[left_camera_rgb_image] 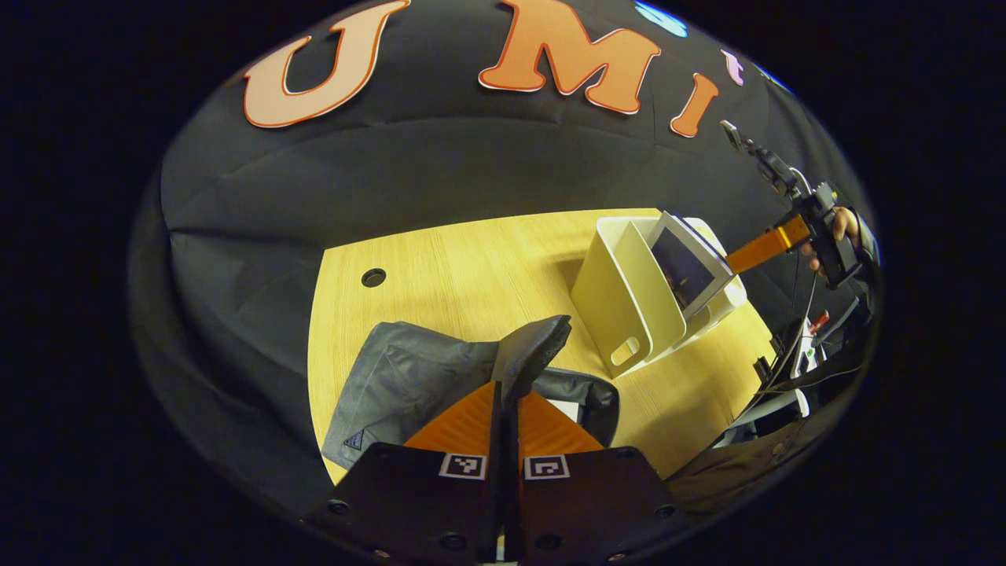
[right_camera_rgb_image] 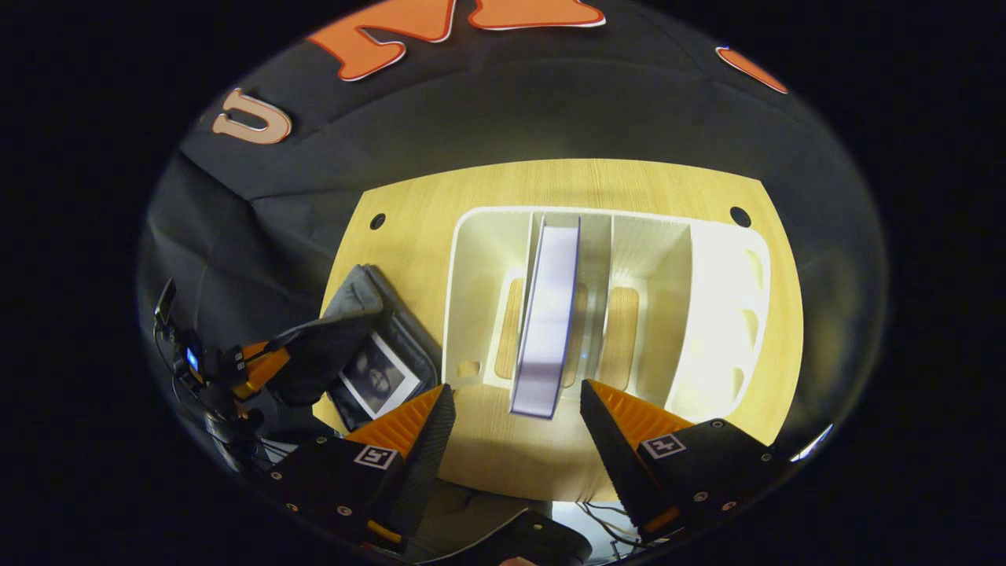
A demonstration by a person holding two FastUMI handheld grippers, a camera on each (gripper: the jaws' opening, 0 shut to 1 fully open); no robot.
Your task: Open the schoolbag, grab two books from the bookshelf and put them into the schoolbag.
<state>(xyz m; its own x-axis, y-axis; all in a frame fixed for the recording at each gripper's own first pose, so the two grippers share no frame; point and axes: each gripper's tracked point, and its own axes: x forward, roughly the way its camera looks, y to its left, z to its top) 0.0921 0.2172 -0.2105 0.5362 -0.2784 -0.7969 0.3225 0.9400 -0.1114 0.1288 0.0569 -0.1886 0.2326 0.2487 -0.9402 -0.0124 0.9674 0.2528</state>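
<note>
- On the pale wood-grain table (right_camera_rgb_image: 487, 456): a grey fabric schoolbag (left_camera_rgb_image: 401, 385), soft and creased, lying flat near the table's front edge with its mouth open.
- Left gripper (left_camera_rgb_image: 507, 409): fingers together, clamped on the raised flap (left_camera_rgb_image: 534, 350) of the schoolbag, holding it up off the bag.
- Inside the open bag, in the right gripper view: one book (right_camera_rgb_image: 376, 381), flat, with a white border around a dark cover picture.
- Bookshelf (right_camera_rgb_image: 707, 314): a smooth white plastic rack with rounded corners, upright dividers and slotted openings; it stands beside the schoolbag.
- Second book (right_camera_rgb_image: 546, 314): thin, pale-edged, standing upright in a middle compartment of the bookshelf.
- Right gripper (right_camera_rgb_image: 515, 413): fingers wide apart, one either side of this book's near end, not touching it.
- Table surface: two round dark holes near its far corners.
- Beyond the table edge: cables and small equipment, indistinct.
</note>
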